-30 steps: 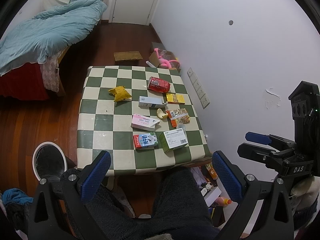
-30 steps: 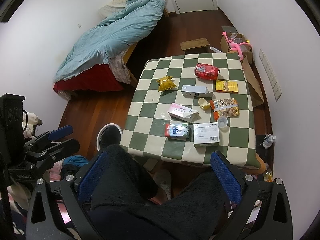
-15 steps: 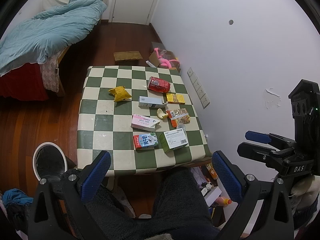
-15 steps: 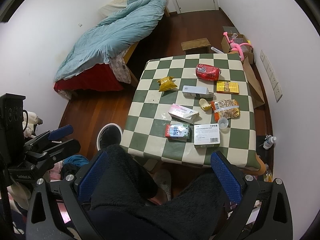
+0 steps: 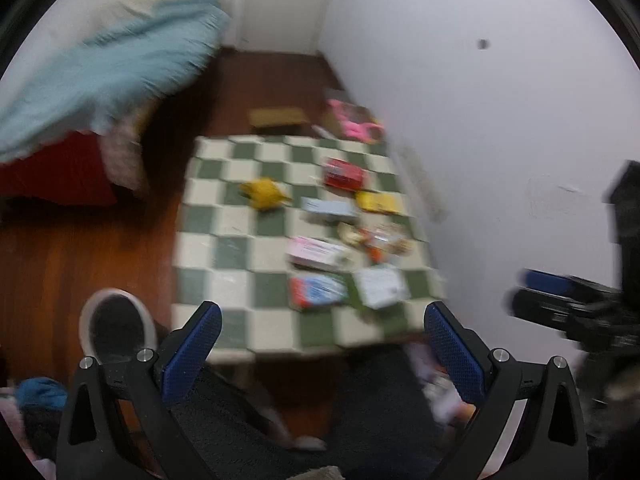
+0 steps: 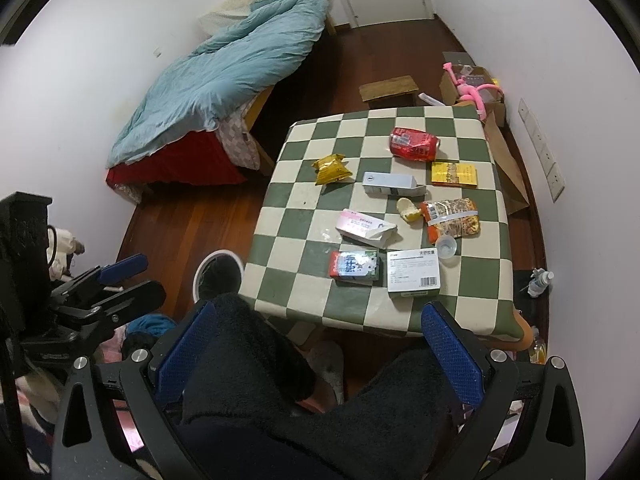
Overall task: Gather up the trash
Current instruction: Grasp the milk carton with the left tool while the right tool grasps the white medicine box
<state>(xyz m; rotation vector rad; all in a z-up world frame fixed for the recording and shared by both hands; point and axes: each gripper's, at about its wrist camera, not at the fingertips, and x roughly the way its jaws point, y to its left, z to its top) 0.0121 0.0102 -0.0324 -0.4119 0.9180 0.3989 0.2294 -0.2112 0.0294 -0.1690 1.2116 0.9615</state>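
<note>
Both held above the knees short of the checkered table (image 6: 472, 300), left gripper (image 5: 322, 344) and right gripper (image 6: 320, 344) spread wide and empty, with trash on the table: red can (image 6: 414, 143), yellow bag (image 6: 331, 168), white box (image 6: 414, 273); bin (image 6: 218, 276) on floor beside it.

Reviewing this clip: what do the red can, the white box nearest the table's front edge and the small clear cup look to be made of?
Red can: thin printed metal, likely aluminium; glossy, dented.
White box: matte printed cardboard; flat faces, barcode.
Clear cup: see-through plastic, probably.
</note>
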